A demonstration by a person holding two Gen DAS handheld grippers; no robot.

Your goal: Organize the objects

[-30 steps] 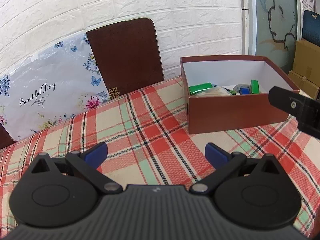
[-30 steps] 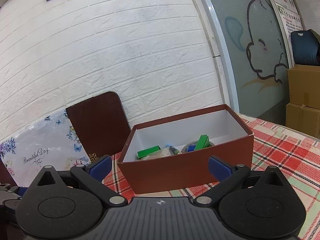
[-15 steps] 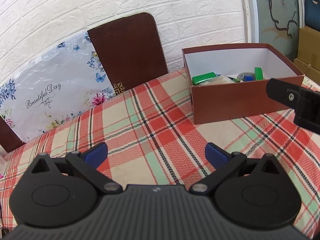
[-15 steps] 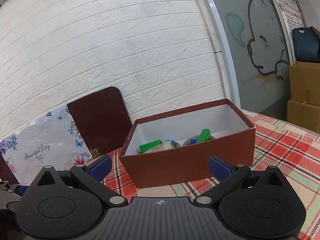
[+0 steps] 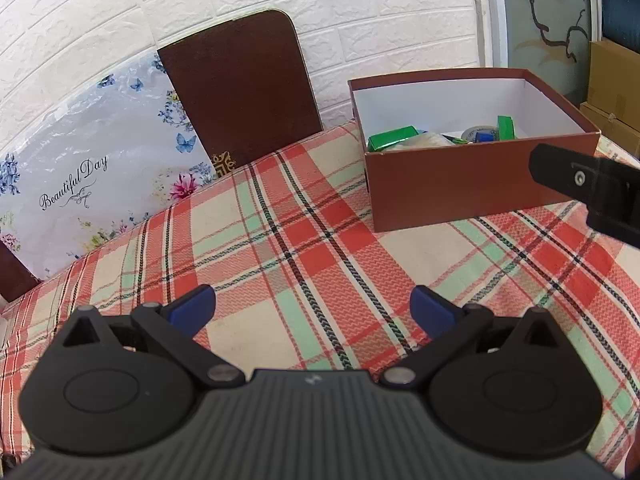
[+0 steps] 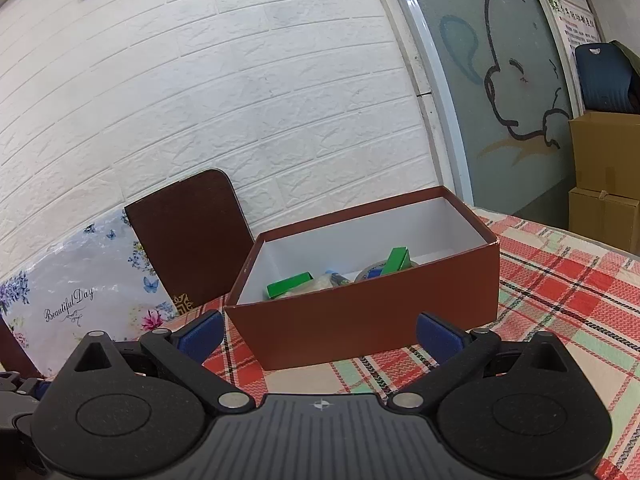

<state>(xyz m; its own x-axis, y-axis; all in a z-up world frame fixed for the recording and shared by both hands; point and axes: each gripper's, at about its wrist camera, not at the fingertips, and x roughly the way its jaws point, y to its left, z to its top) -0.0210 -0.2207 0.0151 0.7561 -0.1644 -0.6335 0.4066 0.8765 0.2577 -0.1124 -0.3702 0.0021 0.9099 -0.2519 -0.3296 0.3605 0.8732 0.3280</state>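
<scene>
An open reddish-brown box point(image 5: 472, 184) with a white inside stands on the plaid tablecloth point(image 5: 304, 248). It holds green packets point(image 5: 390, 137), a pale bag and a tape roll point(image 5: 478, 133). My left gripper point(image 5: 312, 310) is open and empty above bare cloth, left of and short of the box. My right gripper point(image 6: 318, 334) is open and empty, just in front of the box point(image 6: 360, 312); its side shows at the right edge of the left wrist view point(image 5: 592, 192).
A brown chair back point(image 5: 240, 92) and a floral "Beautiful Day" panel point(image 5: 84, 168) lean on the white brick wall behind the table. Cardboard cartons point(image 6: 604, 184) stand on the floor at the right, past the table edge.
Both grippers have drawn back and risen a little from the box, so more tablecloth shows ahead. Both stay open and empty. The box has not moved.
</scene>
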